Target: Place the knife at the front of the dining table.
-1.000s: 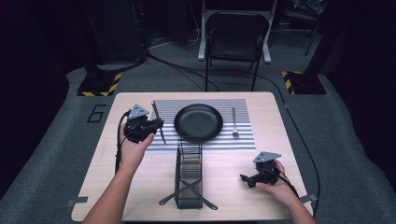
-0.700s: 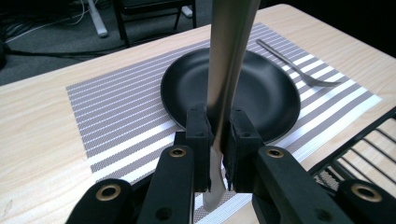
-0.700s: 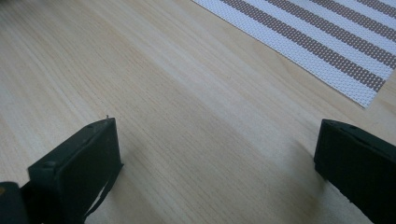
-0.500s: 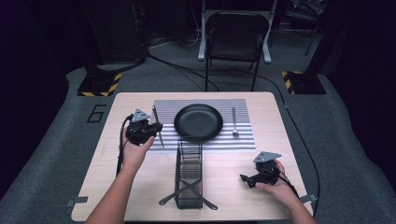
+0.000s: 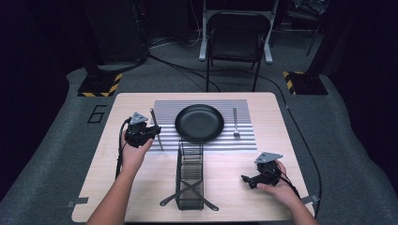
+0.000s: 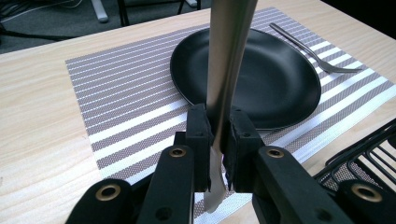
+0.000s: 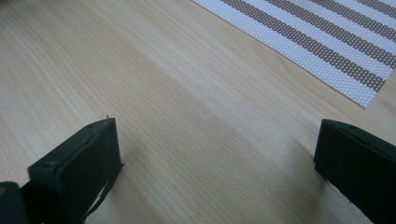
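Desk (image 5: 141, 197) of light wood carries all items in the high view. A striped placemat (image 5: 164, 112) lies toward the far edge, centred. A black plate (image 5: 199, 123) rests on the placemat, and a fork (image 5: 235, 123) lies on the placemat just beside the plate, toward the right edge. A black wire rack (image 5: 190, 176) stands between the plate and the near edge, with two utensils crossed in its near end. The left claw (image 5: 152, 130) sits at the left border of the placemat, held by the left hand (image 5: 133, 152). A knife (image 5: 156, 129) is pinched in this claw, its length running from the far side toward the near edge, beside the plate on the left. The right claw (image 5: 246, 180) sits near the near right corner, in the right hand (image 5: 277, 187), well apart from the placemat and the rack.

Left gripper view: the left claw (image 6: 217, 140) is pressed together on the knife (image 6: 229, 51). The blade rises between the two jaws and leaves the frame at the top; its lower end projects below the pads. Behind the knife lie the plate (image 6: 280, 79), the fork (image 6: 317, 51) and the placemat (image 6: 121, 84). A corner of the rack (image 6: 369, 154) appears at lower right.

Right gripper view: the right claw (image 7: 217, 154) is spread wide, with nothing between the jaws, above bare desk (image 7: 154, 93). A corner of the placemat (image 7: 327, 42) lies at upper right.
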